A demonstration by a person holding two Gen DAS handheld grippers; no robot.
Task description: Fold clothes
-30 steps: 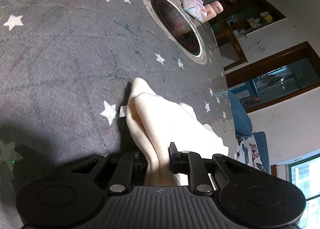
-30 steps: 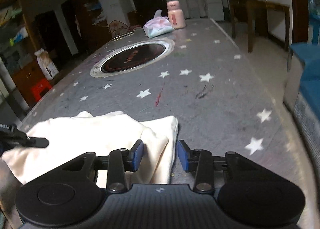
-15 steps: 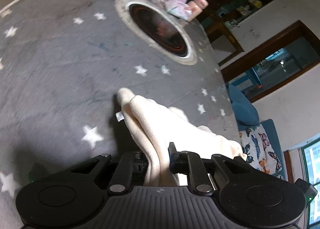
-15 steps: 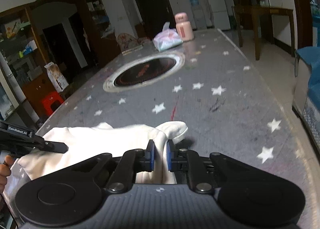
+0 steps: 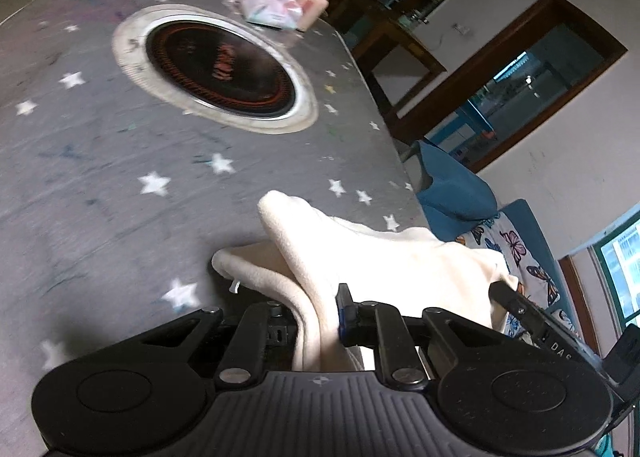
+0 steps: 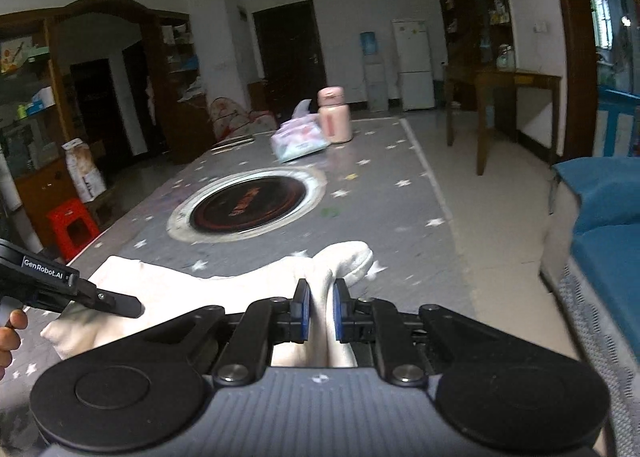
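Observation:
A cream garment (image 5: 384, 261) hangs stretched between both grippers, lifted above the grey star-patterned table (image 5: 100, 161). My left gripper (image 5: 318, 317) is shut on one bunched edge of it. My right gripper (image 6: 319, 307) is shut on the opposite edge of the cream garment (image 6: 224, 289), its blue pads pressing the fabric. In the right wrist view the left gripper (image 6: 116, 303) enters at the far left, with fingers of a hand behind it. In the left wrist view the right gripper's finger (image 5: 516, 303) pokes in from the right.
A round built-in cooktop (image 6: 250, 205) sits mid-table. A tissue pack (image 6: 300, 139) and a pink bottle (image 6: 334, 115) stand at the far end. A blue sofa (image 6: 604, 213) lies right of the table, a red stool (image 6: 72, 227) on the left.
The right gripper shut on the garment's edge. Both grippers rose, lifting the cloth off the table, and the left one moved along the table while rolling.

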